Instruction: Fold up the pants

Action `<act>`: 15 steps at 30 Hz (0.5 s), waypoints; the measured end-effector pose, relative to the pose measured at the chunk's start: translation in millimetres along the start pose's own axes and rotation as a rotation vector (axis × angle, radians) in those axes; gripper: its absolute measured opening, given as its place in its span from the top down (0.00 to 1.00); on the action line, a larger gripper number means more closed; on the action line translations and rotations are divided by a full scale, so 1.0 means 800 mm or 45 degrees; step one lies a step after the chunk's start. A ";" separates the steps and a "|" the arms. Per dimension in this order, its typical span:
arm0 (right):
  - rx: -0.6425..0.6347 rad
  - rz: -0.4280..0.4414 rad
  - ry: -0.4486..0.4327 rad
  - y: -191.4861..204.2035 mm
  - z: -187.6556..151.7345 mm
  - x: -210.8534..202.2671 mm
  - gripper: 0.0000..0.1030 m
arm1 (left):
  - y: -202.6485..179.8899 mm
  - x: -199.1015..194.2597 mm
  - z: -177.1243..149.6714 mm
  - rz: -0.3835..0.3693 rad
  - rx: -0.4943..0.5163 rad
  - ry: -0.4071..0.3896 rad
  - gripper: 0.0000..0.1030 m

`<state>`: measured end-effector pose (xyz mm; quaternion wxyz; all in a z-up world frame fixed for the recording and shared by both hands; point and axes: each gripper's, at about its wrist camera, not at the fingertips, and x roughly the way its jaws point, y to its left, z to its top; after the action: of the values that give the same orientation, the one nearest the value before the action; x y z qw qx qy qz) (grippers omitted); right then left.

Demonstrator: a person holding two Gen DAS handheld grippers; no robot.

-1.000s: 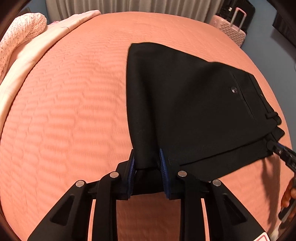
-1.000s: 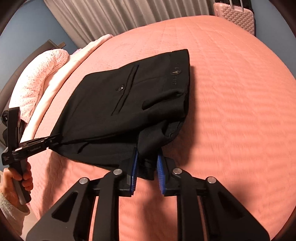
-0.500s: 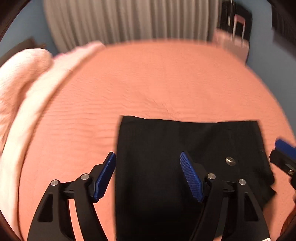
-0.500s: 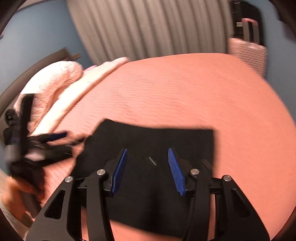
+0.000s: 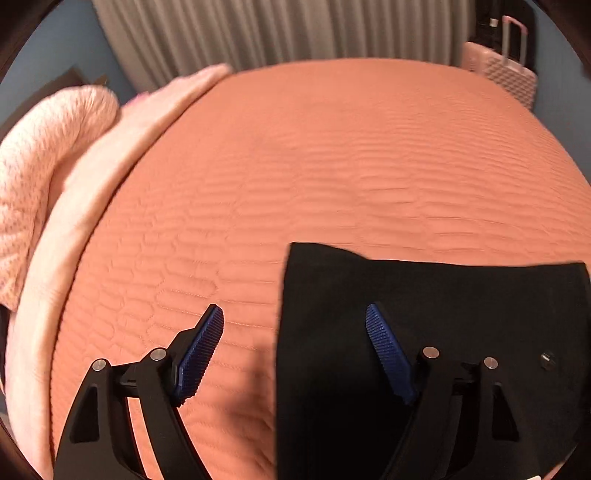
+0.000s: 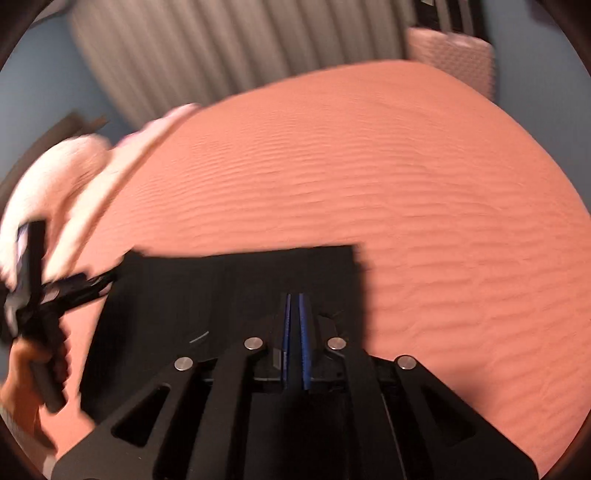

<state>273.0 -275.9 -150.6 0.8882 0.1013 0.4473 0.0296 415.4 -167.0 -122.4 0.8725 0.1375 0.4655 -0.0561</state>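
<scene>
The black pants [image 5: 443, 317] lie folded flat in a compact rectangle on the orange bedspread [image 5: 332, 155], back-pocket button up. My left gripper [image 5: 295, 332] is open and empty above the pants' left edge; one finger is over the bedspread, the other over the cloth. In the right wrist view the pants [image 6: 229, 288] lie under my right gripper [image 6: 294, 306], whose blue pads are pressed together with nothing between them. The left gripper also shows blurred at the left of that view [image 6: 74, 288], held in a hand.
Pale pink pillows and a folded blanket [image 5: 55, 177] lie along the bed's left side. A pink suitcase [image 5: 506, 74] stands past the far right corner. Grey curtains [image 5: 277, 33] hang behind the bed.
Both grippers let go of the pants and lifted back; the pants dropped flat into a folded rectangle. The left gripper stays open and shifted left. The right gripper opened, then shut empty.
</scene>
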 end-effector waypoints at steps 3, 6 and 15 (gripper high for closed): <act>0.093 -0.099 0.027 -0.023 -0.041 -0.009 0.99 | -0.026 -0.045 -0.019 -0.012 0.045 -0.018 0.24; 0.196 -0.121 -0.046 -0.018 -0.058 -0.071 0.94 | -0.038 -0.104 -0.044 -0.046 0.054 -0.065 0.23; 0.106 -0.162 -0.195 0.074 -0.081 -0.197 0.93 | -0.032 -0.235 -0.108 -0.111 -0.016 -0.149 0.16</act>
<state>129.5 -230.7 -51.6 0.9148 0.1114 0.3846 -0.0535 235.9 -171.7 -17.3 0.8958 0.1080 0.4197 -0.0990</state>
